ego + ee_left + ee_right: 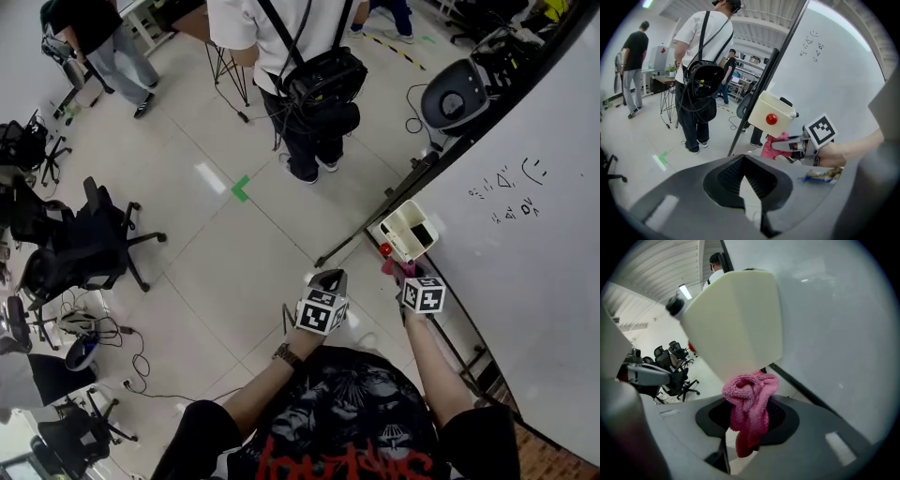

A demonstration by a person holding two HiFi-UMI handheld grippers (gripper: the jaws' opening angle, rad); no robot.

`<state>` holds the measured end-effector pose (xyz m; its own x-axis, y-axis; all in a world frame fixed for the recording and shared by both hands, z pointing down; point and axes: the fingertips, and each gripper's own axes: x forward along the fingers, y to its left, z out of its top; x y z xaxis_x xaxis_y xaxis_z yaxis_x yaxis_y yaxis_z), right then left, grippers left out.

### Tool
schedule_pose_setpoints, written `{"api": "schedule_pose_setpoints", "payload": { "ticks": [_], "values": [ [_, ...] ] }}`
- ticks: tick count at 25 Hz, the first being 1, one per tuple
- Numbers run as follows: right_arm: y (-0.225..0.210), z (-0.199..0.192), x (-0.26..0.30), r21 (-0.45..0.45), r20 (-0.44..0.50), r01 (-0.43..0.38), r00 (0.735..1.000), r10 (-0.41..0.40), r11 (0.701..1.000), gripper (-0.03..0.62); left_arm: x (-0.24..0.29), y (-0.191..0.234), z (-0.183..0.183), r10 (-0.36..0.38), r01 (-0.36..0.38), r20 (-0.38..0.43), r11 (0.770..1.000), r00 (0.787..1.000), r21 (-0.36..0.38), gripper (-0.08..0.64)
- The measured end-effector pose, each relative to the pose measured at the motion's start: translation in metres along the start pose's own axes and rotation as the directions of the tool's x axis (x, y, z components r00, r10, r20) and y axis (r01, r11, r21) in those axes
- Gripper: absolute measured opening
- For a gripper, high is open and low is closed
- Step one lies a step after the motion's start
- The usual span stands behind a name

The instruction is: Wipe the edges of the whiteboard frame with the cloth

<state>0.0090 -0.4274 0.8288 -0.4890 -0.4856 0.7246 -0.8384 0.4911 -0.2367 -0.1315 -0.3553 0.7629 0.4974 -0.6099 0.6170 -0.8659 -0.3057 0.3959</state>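
Observation:
The whiteboard [525, 253] stands at the right, its black frame edge [433, 161] running diagonally down to the floor. A cream box [410, 230] with a red knob [384, 249] hangs on that edge. My right gripper [398, 272] is shut on a pink cloth [392, 268] just below the box. In the right gripper view the cloth [749, 401] bunches between the jaws, right under the box [736, 319] and beside the frame strip [801, 387]. My left gripper [330, 278] hangs to the left, shut and holding nothing [743, 159], looking at the cloth [774, 143] and the box [776, 112].
A person with a black backpack [305, 80] stands close ahead on the tiled floor. Another person [103, 37] is at the far left. Office chairs [84, 244] and floor cables [131, 352] fill the left side. A grey chair [455, 94] sits by the board's far end.

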Motion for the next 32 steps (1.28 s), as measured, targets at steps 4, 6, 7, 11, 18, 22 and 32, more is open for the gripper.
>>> {"api": "schedule_pose_setpoints", "payload": {
  "ticks": [4, 6, 7, 11, 18, 22, 32],
  "values": [
    [0.056, -0.016, 0.012, -0.089, -0.06, -0.108, 0.993, 0.103, 0.99, 0.127, -0.009, 0.019, 0.005, 0.019, -0.019, 0.022, 1.0, 1.0, -0.016, 0.003],
    [0.084, -0.01, 0.021, -0.128, -0.064, -0.146, 0.988, 0.139, 0.981, 0.127, -0.012, 0.03, 0.008, 0.024, -0.024, 0.03, 0.999, 0.999, -0.021, 0.003],
    [0.098, -0.003, 0.024, -0.149, -0.061, -0.164, 0.986, 0.156, 0.975, 0.127, -0.014, 0.035, 0.01, 0.027, -0.026, 0.033, 0.999, 0.999, -0.024, 0.003],
    [0.153, 0.042, 0.028, -0.271, -0.012, -0.229, 0.972, 0.235, 0.935, 0.127, -0.022, 0.053, 0.02, 0.043, -0.039, 0.066, 0.998, 0.997, -0.052, 0.003],
    [0.173, 0.153, -0.009, -0.229, 0.238, -0.165, 0.946, 0.22, 0.959, 0.127, -0.04, 0.069, 0.027, 0.005, -0.002, 0.069, 0.999, 0.998, -0.044, 0.003],
    [0.155, 0.223, -0.061, -0.248, 0.346, -0.15, 0.909, 0.232, 0.957, 0.127, -0.046, 0.067, 0.051, -0.028, 0.028, 0.116, 1.0, 0.993, -0.002, 0.003],
    [0.083, 0.28, -0.27, -0.13, 0.502, 0.061, 0.865, 0.013, 0.99, 0.127, -0.04, -0.047, 0.075, -0.391, 0.374, 0.026, 0.897, 0.92, 0.237, 0.003]
  ]
}}
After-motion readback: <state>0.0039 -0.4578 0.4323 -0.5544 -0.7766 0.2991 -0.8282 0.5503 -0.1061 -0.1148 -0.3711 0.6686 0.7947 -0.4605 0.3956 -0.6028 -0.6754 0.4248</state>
